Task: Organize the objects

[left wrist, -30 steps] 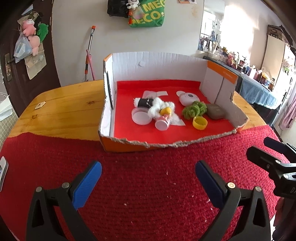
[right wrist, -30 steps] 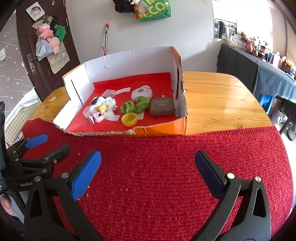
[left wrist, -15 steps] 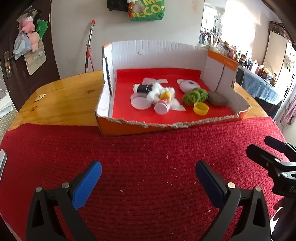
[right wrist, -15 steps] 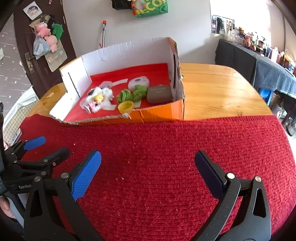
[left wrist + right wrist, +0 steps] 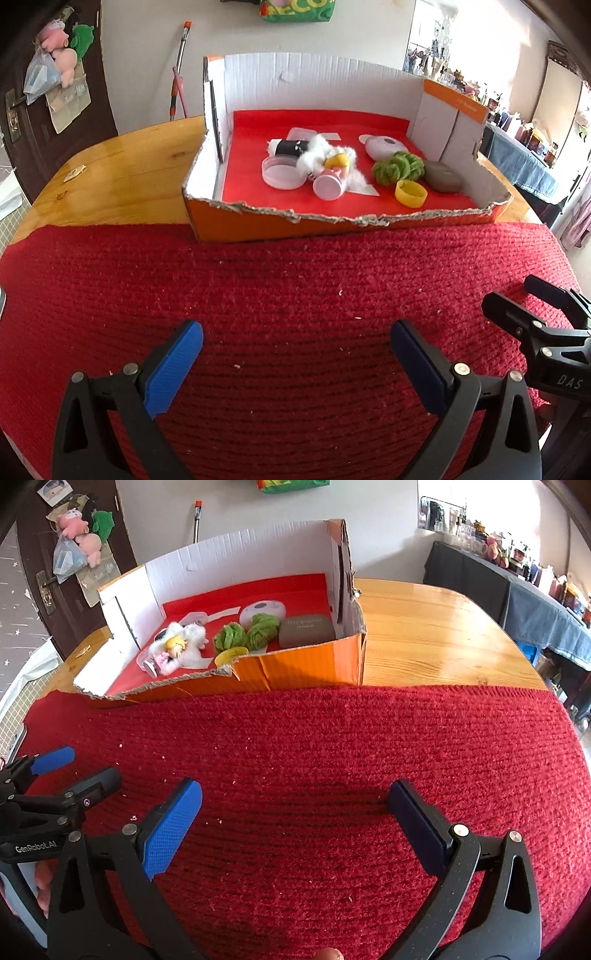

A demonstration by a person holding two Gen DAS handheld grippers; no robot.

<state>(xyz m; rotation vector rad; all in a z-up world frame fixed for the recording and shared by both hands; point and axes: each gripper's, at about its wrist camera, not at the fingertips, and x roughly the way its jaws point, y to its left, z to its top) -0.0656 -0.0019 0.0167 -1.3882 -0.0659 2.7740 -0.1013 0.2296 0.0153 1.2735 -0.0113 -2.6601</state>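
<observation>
Two hand-held tools hover low over a red knitted mat [image 5: 295, 314] that covers the near part of a rounded wooden bench [image 5: 122, 181]. Left tool [image 5: 295, 362]: jaws spread wide, blue pads facing each other, nothing between them. Right tool [image 5: 291, 819]: jaws likewise spread wide and empty; it also appears at the right edge of the left wrist view, just beside the left tool.

A cut-down cardboard box [image 5: 332, 225] with an orange outside, white inner walls and a torn front lip stands at the far edge of the mat, mostly on the bare wood. Its floor is lined in red. Inside, from its left wall to its right wall: a pale pink lid [image 5: 282, 173], a black-and-white roll [image 5: 290, 147], a small doll with white fluff and yellow hair [image 5: 334, 164], a white rounded device [image 5: 384, 146], two green yarn pom-poms [image 5: 397, 168], a yellow cap [image 5: 410, 194] near the front lip, and a grey-brown case [image 5: 441, 176] close to the right wall.

Room: a white wall behind the bench, a broom handle [image 5: 179, 70] leaning on it, a dark door [image 5: 44, 554] at left with plush toys [image 5: 79, 531] hung on it, and a cloth-covered side table [image 5: 546, 613] at right carrying small cluttered items. Small pale crumbs lie scattered on the mat.
</observation>
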